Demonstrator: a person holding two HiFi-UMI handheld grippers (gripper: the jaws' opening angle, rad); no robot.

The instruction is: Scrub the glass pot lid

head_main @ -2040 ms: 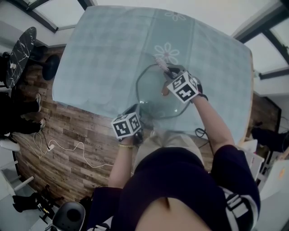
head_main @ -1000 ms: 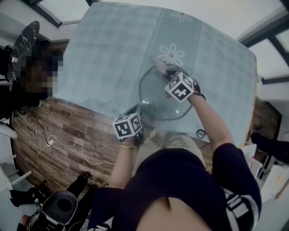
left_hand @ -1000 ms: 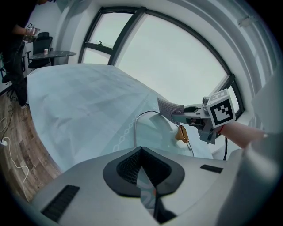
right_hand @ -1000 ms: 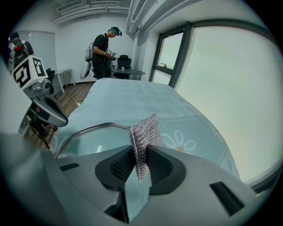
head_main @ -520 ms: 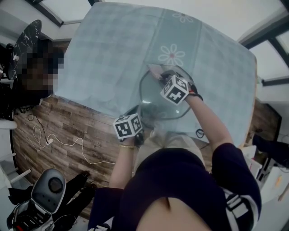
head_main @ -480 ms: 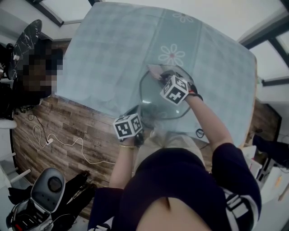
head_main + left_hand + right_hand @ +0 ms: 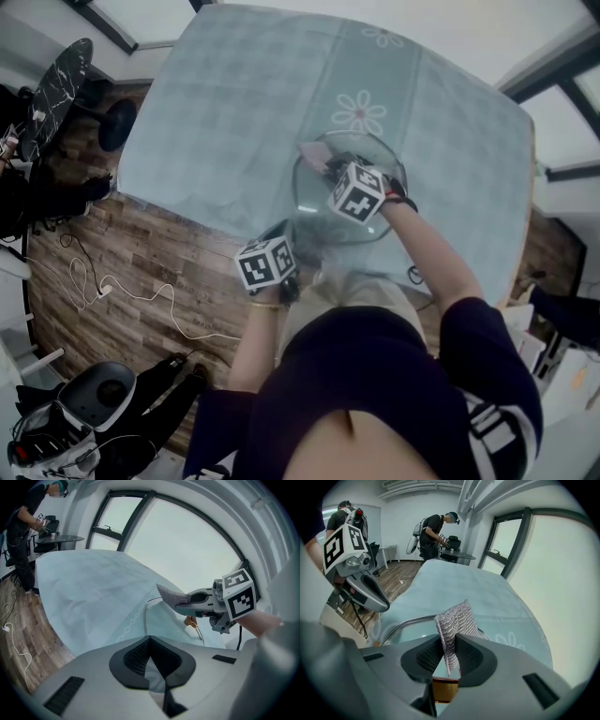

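Pinching the near edge of the glass lid (image 7: 323, 214) with the left gripper (image 7: 151, 660), on the blue tablecloth (image 7: 234, 103). Squeezing a grey scrub pad (image 7: 456, 620) tight in the right gripper (image 7: 449, 656), by the lid's far edge.

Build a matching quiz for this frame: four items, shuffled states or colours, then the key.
1. left gripper
2. right gripper
3. glass pot lid
4. tablecloth

A. shut on the mesh scrub cloth
B. pale blue, flower print
C. shut on the lid's rim
D. clear, with a metal rim

Pairs: 1-C, 2-A, 3-D, 4-B
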